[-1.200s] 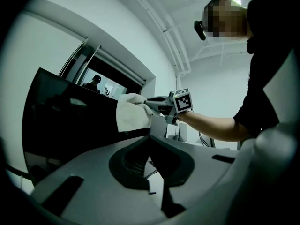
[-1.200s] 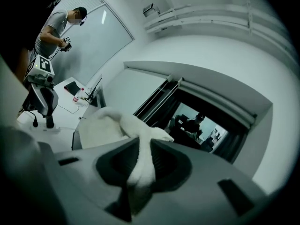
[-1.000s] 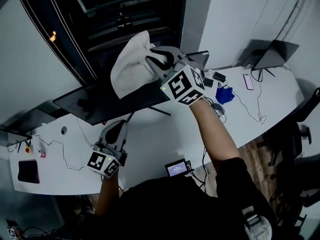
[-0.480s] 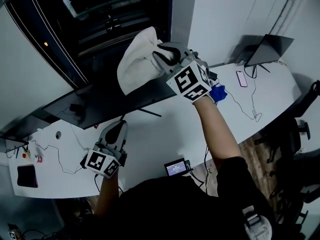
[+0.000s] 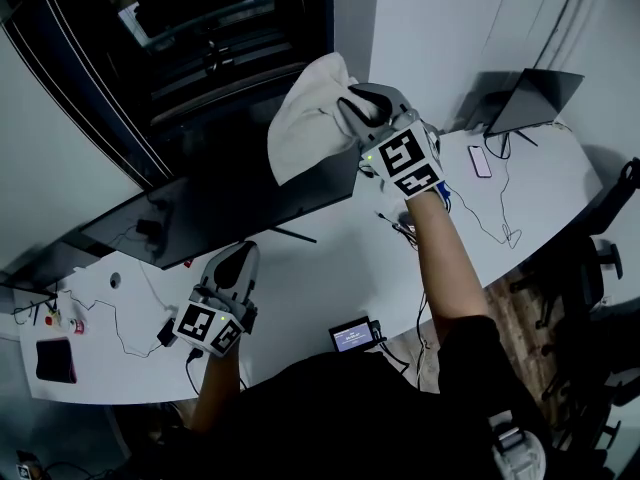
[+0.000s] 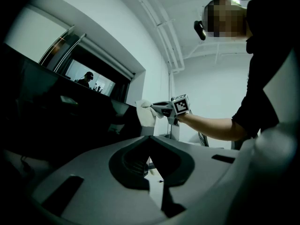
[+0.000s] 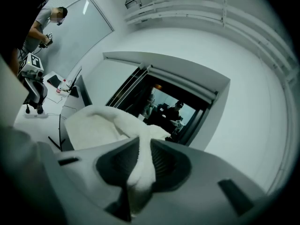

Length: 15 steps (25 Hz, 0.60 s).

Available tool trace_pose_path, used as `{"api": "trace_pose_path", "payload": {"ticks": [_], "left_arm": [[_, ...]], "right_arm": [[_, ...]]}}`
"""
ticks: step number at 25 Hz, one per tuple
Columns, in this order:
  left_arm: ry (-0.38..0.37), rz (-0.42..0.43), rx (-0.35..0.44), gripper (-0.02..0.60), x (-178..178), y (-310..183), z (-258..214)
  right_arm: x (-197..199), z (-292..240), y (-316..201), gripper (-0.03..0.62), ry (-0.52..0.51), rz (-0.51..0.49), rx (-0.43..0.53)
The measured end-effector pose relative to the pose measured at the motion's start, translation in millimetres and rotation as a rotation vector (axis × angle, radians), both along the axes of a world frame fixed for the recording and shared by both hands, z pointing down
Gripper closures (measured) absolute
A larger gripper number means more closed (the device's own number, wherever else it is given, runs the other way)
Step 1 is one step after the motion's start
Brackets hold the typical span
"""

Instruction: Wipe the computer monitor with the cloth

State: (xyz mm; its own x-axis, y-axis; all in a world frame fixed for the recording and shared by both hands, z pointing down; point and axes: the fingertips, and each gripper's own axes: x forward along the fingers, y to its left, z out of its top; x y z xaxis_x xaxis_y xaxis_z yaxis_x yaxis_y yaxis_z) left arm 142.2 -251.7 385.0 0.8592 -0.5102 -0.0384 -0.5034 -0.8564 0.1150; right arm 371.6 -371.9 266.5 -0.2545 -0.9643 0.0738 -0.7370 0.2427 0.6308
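The wide dark monitor stands on the white table. A white cloth hangs against its upper right corner, pinched in my right gripper, which is shut on it. In the right gripper view the cloth bunches between the jaws of the right gripper. My left gripper hovers low over the table in front of the monitor's stand, shut and holding nothing. The left gripper view shows the left gripper, the monitor at the left, and the cloth beyond.
A laptop and a phone lie at the table's right end, with cables trailing across. A small lit device sits at the front edge. A black pad rests at the far left. A dark window is behind the monitor.
My right gripper has carried the cloth to the right along the monitor's upper edge, to its right corner. The left gripper has stayed roughly where it was.
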Motion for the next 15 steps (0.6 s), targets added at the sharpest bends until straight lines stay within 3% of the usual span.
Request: {"api": "trace_pose_path", "payload": {"ticks": [11,15], "left_arm": [[0.006,0.014,0.001,0.589,3.9,-3.6,-0.2],[0.001,0.020,-0.002,0.589,5.2,-4.2,1.2]], "right_arm": [[71.5,16.0,4.9,0.520,-0.167,0.118,-0.022],[78.1,41.3,7.8,0.522,-0.260,0.119,-0.050]]}}
